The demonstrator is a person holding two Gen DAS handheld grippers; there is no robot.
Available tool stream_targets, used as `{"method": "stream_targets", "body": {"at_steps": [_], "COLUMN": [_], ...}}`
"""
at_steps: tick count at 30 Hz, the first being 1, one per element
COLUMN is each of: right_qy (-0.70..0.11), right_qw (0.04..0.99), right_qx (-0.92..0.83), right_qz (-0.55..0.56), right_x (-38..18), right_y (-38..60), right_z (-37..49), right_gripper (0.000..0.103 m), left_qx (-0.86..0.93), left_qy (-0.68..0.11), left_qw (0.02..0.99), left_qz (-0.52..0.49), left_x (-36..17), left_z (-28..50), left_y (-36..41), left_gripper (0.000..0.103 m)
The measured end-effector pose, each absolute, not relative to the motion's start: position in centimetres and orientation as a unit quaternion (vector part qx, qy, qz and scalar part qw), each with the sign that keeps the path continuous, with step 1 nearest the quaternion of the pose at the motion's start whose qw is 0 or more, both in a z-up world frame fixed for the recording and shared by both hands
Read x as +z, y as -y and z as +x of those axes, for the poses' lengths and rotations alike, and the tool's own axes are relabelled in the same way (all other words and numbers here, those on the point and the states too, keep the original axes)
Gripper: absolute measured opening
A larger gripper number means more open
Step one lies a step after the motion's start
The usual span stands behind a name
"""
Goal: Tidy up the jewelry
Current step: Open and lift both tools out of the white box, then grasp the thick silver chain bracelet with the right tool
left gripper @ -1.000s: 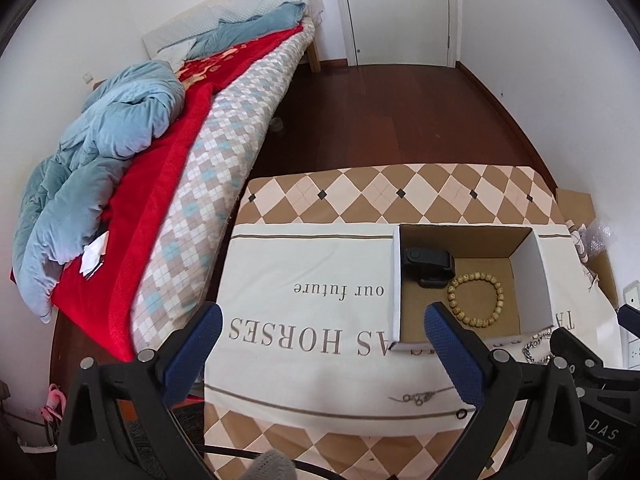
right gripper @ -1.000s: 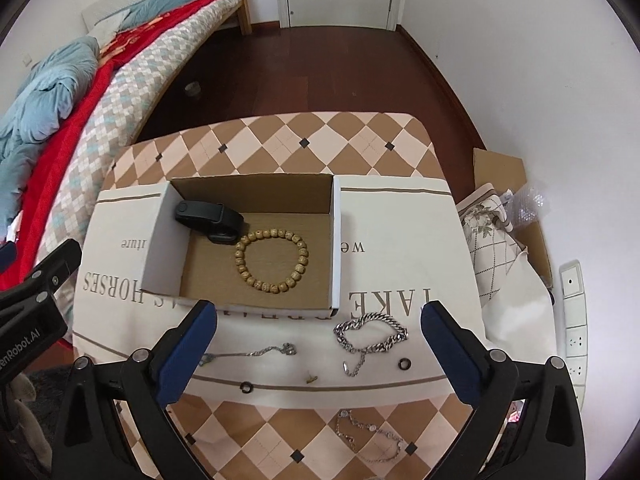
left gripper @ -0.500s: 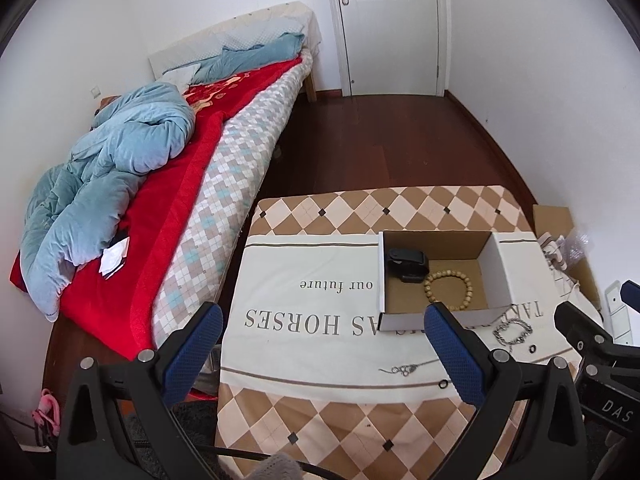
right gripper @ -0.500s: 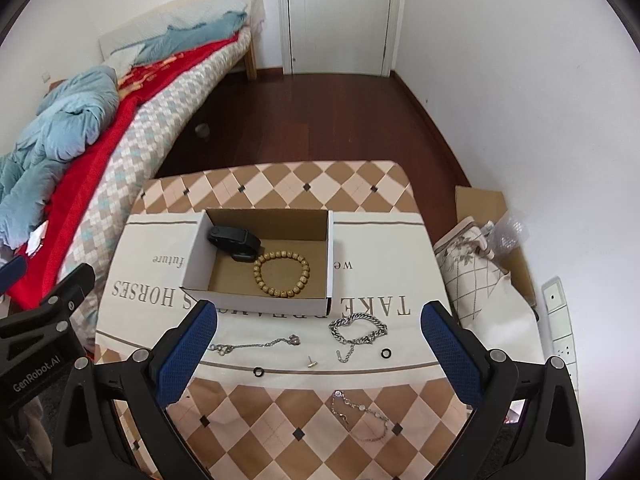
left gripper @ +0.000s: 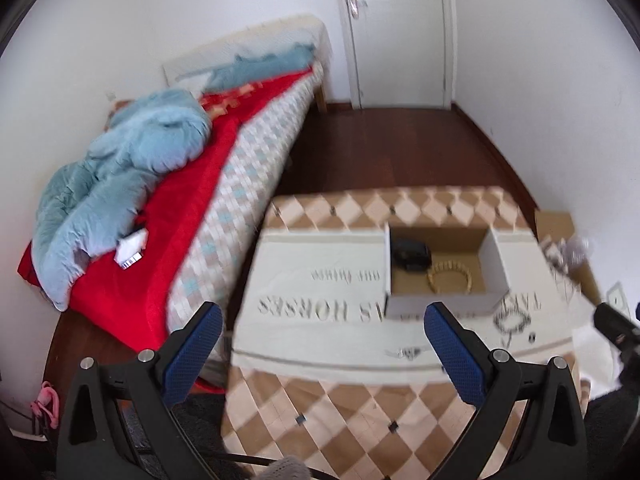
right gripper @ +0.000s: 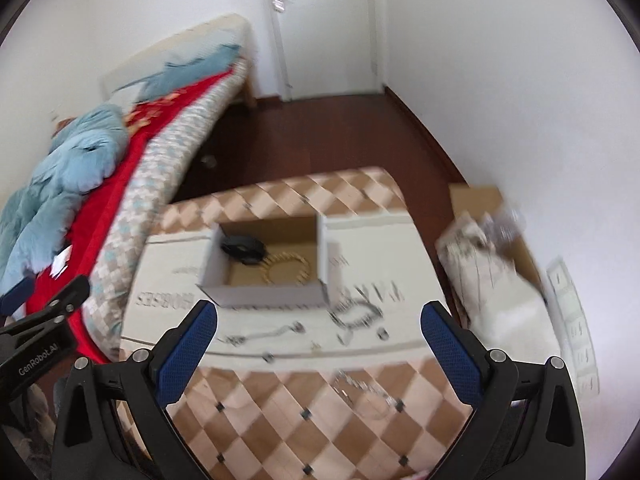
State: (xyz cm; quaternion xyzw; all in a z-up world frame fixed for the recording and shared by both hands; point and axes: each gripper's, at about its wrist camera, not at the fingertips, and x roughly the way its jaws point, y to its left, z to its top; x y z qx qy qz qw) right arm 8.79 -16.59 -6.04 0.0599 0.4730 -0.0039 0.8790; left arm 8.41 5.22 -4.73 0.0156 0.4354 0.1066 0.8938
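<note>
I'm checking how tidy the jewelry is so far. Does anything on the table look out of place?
Yes. The box holds only the bead bracelet and a black item. A silver chain bracelet, a thin chain, small rings and another chain lie scattered on the cloth outside it. Both grippers are open, holding nothing.

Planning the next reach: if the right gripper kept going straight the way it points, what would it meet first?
Probably the cloth just in front of the box, near the silver chain. The right gripper is open, nothing between its fingers; blur leaves depth uncertain.
</note>
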Motion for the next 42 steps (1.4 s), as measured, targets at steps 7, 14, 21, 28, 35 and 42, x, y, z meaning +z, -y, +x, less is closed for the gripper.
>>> {"method": "stream_targets", "body": {"at_steps": [7,14,21,28,35,42], "right_qy": [-0.551,-0.593,-0.591,-0.602,-0.599,-0.582], "right_qw": [0.822,0.789,0.792,0.790,0.797,0.811], "right_qx": [-0.056,-0.061,-0.048,-0.048,-0.056,-0.043], "right_qz": [0.132,0.149,0.147,0.110,0.043,0.046], "right_x": [-13.7,-19.9,-22.4,-25.2,-26.8,-25.8], "right_y": [24.0,25.3,23.9,22.1,20.5,21.8], "right_z": [8.3,8.9,13.7,19.1,20.6,19.7], "right_gripper": [0.072,0.071,0.071,0.071,0.031,0.009], "left_qx": [0.105,0.116,0.124,0.132,0.118,0.069], "left_qy": [-0.498,-0.528,-0.555,-0.570,-0.589,-0.592], "left_qw": [0.860,0.839,0.820,0.808,0.796,0.798], "left_qz": [0.030,0.065,0.071,0.067,0.078,0.089], "left_x": [-10.9,-15.2,-17.9,-19.3,-21.2,-21.5], "left_z": [10.2,11.9,14.0,15.4,15.6,15.6], "left_y": [-3.0,-1.9,-2.6,-3.6,-2.9,0.0], "left_gripper": [0.103,0.103,0.102,0.102,0.100,0.097]}}
